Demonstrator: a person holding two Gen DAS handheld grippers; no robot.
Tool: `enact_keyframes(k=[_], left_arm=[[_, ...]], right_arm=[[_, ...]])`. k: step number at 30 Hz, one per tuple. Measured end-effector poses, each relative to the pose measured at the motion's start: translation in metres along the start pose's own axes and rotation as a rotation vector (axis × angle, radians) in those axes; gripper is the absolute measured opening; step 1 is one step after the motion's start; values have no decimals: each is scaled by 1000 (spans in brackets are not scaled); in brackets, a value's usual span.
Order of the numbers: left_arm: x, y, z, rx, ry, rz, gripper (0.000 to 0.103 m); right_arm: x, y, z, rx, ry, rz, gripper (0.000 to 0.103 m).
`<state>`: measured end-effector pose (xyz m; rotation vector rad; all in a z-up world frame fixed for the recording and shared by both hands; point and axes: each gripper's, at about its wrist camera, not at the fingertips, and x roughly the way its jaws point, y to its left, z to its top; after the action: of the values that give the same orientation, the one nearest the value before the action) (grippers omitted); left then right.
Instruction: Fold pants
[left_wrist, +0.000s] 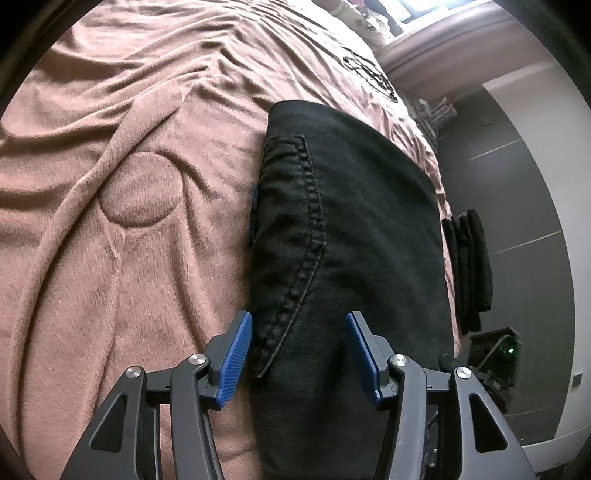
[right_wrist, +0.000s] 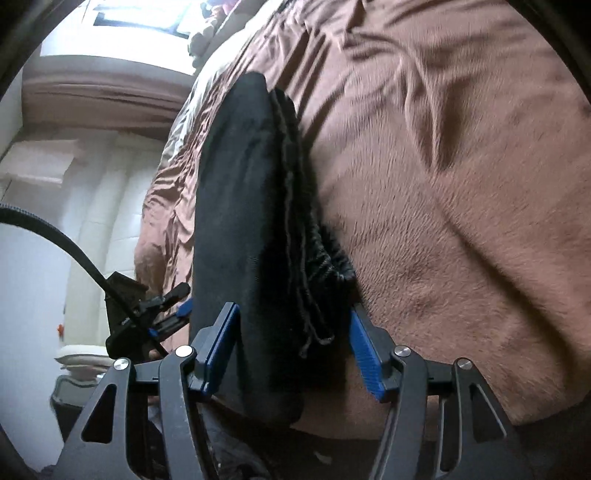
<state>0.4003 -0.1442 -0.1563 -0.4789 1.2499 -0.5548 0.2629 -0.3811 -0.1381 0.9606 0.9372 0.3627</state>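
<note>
Rumpled pinkish-brown plush blanket (left_wrist: 122, 221) covers a bed, with grey floor tiles (left_wrist: 517, 206) beside it. On the blanket, along the bed's edge, lie folded black denim pants (left_wrist: 347, 229), a stitched seam running down their top layer.

Seen from the left wrist, the left claw (left_wrist: 299, 354) hangs over the near end of the pants. Its blue ribbed pads (left_wrist: 236, 362) stand apart, one over the pants' edge by the blanket, the other over the dark cloth, and neither presses on the fabric.

Seen from the right wrist, the right claw (right_wrist: 291, 350) is open too. Its blue pads (right_wrist: 218, 350) sit on either side of the thick folded bundle, where a gathered waistband and loose drawstring (right_wrist: 314, 317) show. That view is slightly blurred. The left claw also appears at its lower left.
</note>
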Motion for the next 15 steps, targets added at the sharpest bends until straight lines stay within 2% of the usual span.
enact_keyframes(k=[2, 5, 10, 15], left_arm=[[2, 0, -3, 3, 11, 3, 54], [4, -1, -10, 8, 29, 0, 54], [8, -3, -22, -7, 54, -24, 54], [13, -13, -35, 17, 81, -26, 54]], right_arm=[[3, 0, 2, -9, 7, -2, 37], [-3, 19, 5, -99, 11, -61, 27], [-17, 53, 18, -219, -11, -129, 24], [-29, 64, 31, -252, -38, -150, 24]])
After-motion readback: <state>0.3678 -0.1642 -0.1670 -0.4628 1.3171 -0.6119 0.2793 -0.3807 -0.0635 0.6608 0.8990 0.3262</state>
